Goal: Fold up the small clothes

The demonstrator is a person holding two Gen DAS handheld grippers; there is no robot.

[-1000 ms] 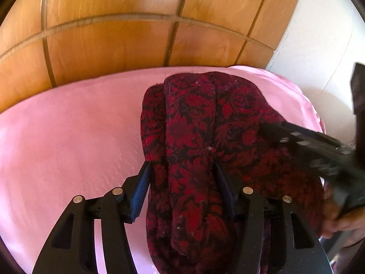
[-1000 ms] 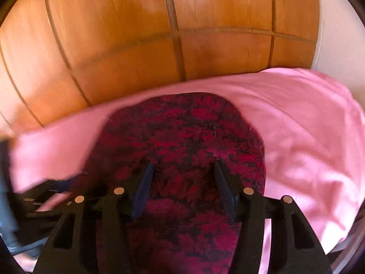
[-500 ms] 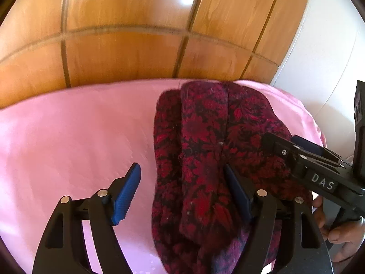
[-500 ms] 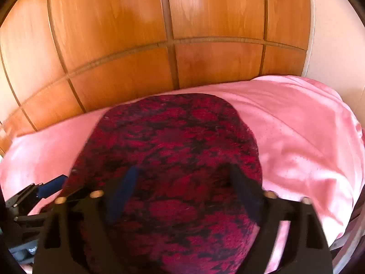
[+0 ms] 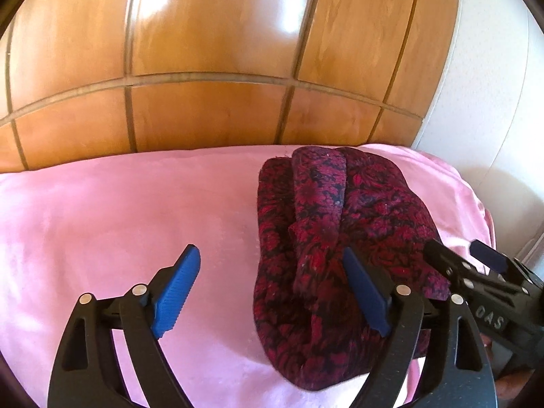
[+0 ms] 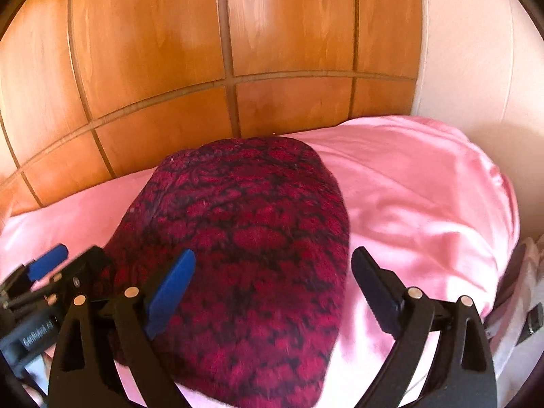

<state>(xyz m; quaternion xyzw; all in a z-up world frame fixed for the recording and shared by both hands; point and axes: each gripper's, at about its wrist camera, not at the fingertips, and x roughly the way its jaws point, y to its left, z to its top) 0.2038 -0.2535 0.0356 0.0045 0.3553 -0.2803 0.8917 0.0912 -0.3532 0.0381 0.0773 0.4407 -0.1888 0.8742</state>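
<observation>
Behind everything you face a wooden panelled wall (image 5: 210,34). Below it the pink sheet (image 5: 102,210) covers the surface, and on it your folded dark red floral garment (image 6: 244,238) lies as a rounded bundle near the wall. Your left gripper (image 5: 272,289) hangs above the bundle's near left edge, jaws opening, pads clear of the cloth. Your right gripper (image 6: 272,292) hangs over the bundle's near right part, jaws likewise opening, gripping nothing.

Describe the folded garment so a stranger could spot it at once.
Below the wooden panelling lies a pink sheet. On its right part sits the garment, a folded bundle, dark red flowers on black, the only patterned thing there.
</observation>
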